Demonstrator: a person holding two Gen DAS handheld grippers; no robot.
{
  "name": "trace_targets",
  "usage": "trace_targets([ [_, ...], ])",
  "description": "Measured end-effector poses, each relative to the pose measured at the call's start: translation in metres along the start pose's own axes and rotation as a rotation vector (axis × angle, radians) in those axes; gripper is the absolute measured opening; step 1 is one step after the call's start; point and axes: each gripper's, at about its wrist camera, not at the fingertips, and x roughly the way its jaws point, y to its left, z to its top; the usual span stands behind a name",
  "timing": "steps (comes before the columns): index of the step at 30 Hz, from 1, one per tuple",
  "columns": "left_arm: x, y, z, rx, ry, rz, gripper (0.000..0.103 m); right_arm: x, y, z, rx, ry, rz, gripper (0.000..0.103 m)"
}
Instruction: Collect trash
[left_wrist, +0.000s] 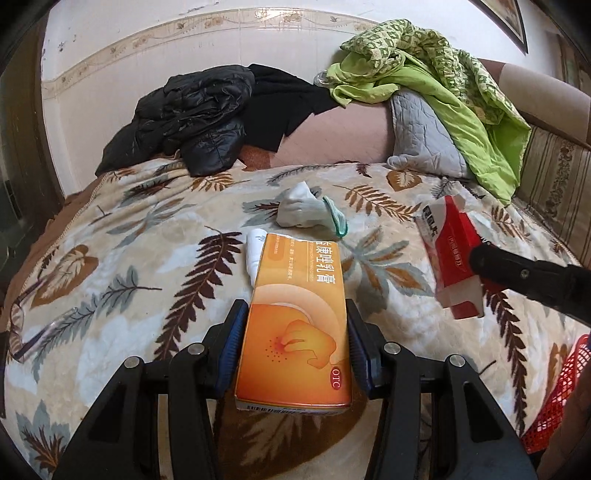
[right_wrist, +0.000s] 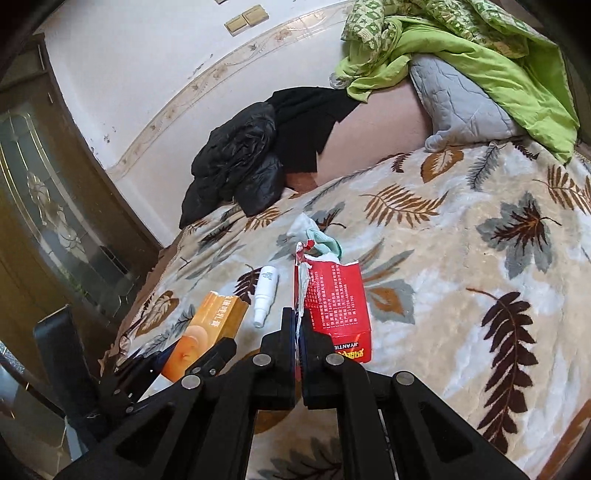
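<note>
Leaf-patterned fleece bedding (left_wrist: 122, 236) fills the left wrist view, with a black jacket (left_wrist: 184, 118) and green quilt (left_wrist: 443, 92) heaped by the wall. An orange ointment carton (left_wrist: 295, 325) marked "OTC" is clamped across its width by the left gripper (left_wrist: 295, 332), blue pads pressed on both long sides. Such thin card is judged light and easily crushed, so a hold across the stiff side walls suits it. A white glove (left_wrist: 299, 208) and a red mesh basket (left_wrist: 554, 391) are also seen.

From the right wrist view, a torn red carton (right_wrist: 336, 295), lettered "JYANTIE", is pinched by its ragged flap in the closed right gripper (right_wrist: 298, 332). A white spray bottle (right_wrist: 265, 291) is left lying on the bedding.
</note>
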Motion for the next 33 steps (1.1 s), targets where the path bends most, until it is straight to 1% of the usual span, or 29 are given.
trace_targets([
  [3, 0.0022, -0.0016, 0.0014, 0.018, -0.004, 0.020, 0.050, -0.0009, 0.0005, 0.0007, 0.000, -0.005, 0.012, 0.003],
  [8, 0.0038, -0.0007, 0.0027, 0.012, -0.002, 0.022, 0.050, 0.0034, 0.0004, 0.0002, 0.022, 0.013, 0.042, 0.003],
  [14, 0.0034, -0.0006, 0.0032, 0.015, -0.002, 0.029, 0.050, 0.0054, 0.0073, -0.0017, 0.009, 0.015, 0.051, 0.003],
  [33, 0.0035, 0.0039, 0.0027, 0.017, 0.005, 0.043, 0.050, 0.0088, 0.0090, -0.0033, 0.007, 0.025, 0.070, 0.003],
])
